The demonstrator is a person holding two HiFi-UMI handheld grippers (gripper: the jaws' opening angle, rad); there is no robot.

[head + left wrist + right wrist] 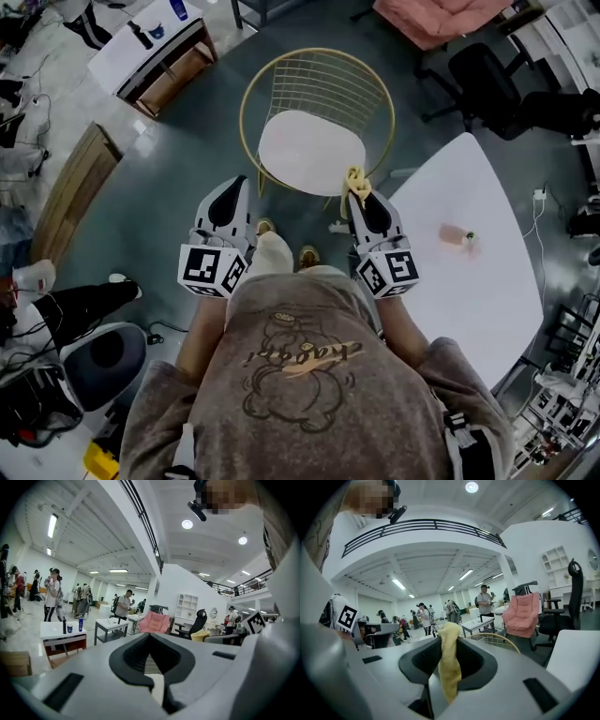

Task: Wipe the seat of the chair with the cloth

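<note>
Legible text: none confirmed. The brown sweatshirt [300,375] carries one cursive word [305,356] across a cartoon figure; it appears upside down in the head view and its letters cannot be read with certainty. The left marker cube [211,269] and right marker cube [387,272] show black-and-white square code patterns, without letters or numerals. A blue bottle [80,623] on a white table [56,631] shows no readable label.
</note>
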